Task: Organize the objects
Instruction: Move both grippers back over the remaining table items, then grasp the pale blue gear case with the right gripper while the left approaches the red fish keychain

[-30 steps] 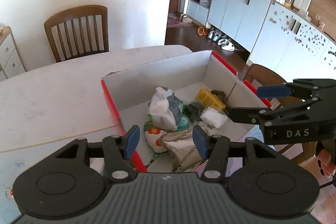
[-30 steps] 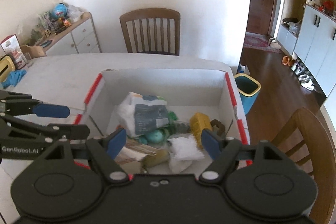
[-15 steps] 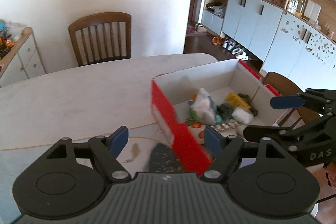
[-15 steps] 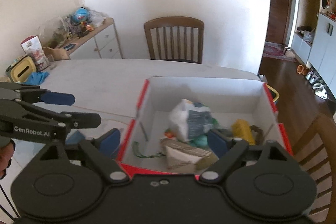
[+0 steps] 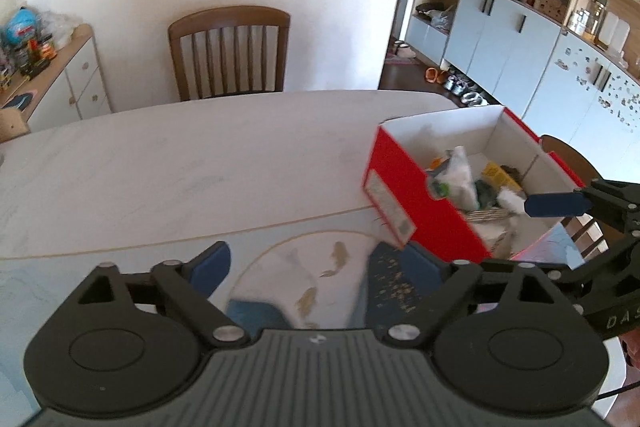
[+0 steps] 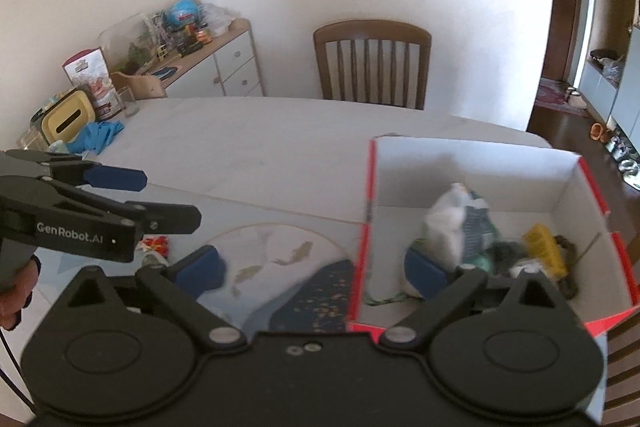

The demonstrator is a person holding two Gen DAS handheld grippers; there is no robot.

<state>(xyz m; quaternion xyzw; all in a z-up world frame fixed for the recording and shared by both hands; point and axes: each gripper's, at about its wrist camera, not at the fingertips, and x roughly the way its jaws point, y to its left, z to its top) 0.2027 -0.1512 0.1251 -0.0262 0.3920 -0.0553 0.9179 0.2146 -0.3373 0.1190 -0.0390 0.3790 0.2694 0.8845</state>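
A red cardboard box (image 5: 404, 195) with white inside stands on the table's right part; it also shows in the right wrist view (image 6: 370, 187). It holds several items: a white plastic bag (image 6: 452, 223), a yellow pack (image 6: 546, 253), a crinkled snack pouch (image 5: 486, 215). My left gripper (image 5: 316, 267) is open and empty, over the placemat left of the box. My right gripper (image 6: 314, 269) is open and empty, its right finger over the box's near left corner.
A blue placemat with fish print (image 6: 280, 267) lies at the near table edge. Small red items (image 6: 156, 245) lie on it at left. A wooden chair (image 5: 228, 55) stands behind the table. A sideboard with clutter (image 6: 180, 51) and blue gloves (image 6: 96, 135) are at left.
Both grippers have swung left, away from the box's inside. The box now lies at the right of both views. The left gripper's jaws are wider apart than one second ago.
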